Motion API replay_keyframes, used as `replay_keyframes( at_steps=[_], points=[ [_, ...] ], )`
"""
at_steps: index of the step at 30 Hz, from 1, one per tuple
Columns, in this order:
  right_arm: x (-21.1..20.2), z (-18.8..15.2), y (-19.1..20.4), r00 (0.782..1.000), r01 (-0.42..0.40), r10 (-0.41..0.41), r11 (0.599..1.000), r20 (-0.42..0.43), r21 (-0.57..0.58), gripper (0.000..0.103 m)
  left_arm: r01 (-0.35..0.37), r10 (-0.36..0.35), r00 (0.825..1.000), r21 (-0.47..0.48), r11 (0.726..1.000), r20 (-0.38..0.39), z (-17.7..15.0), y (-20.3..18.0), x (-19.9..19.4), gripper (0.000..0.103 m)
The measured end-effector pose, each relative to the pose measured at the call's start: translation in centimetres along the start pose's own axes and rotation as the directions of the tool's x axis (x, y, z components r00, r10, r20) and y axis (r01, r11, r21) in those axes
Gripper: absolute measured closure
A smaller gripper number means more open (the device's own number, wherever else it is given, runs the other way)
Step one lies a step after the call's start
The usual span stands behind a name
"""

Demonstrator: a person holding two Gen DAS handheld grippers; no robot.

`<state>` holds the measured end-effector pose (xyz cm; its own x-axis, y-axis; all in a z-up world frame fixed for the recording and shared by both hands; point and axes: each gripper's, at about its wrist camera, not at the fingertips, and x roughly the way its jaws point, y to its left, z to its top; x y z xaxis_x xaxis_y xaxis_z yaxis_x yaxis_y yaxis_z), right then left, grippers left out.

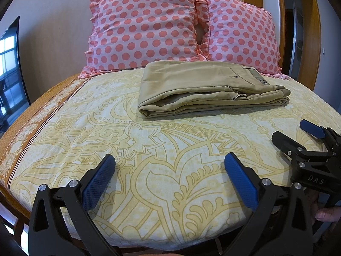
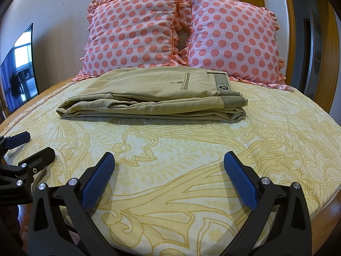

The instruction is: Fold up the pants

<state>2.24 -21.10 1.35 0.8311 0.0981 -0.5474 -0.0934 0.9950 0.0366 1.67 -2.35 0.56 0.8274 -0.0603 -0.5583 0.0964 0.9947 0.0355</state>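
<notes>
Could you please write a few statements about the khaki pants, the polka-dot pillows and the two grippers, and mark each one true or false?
1. The khaki cotton pants lie folded in a flat stack on the yellow patterned bedsheet. True.
2. The left gripper is clamped on a pant leg. False: its jaws stand wide apart over bare sheet, holding nothing.
3. Two pink pillows with coral polka dots stand behind the pants. True.
4. The right gripper is touching the pants. False: it is open and apart from them, nearer the camera.
5. The pants hang over the bed's edge. False: they rest wholly on the sheet, in front of the pillows.
</notes>
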Motion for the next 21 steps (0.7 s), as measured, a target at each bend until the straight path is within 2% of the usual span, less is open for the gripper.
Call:
replay_keyframes(
  at_steps=[21],
  points=[
    [0.05,-0.06,0.05,1.0,0.001,-0.001,1.0,0.001,0.001,0.002,-0.003,0.003,1.0,-0.002,1.0,0.001,-0.06,-0.2,0.01,0.001]
  ],
)
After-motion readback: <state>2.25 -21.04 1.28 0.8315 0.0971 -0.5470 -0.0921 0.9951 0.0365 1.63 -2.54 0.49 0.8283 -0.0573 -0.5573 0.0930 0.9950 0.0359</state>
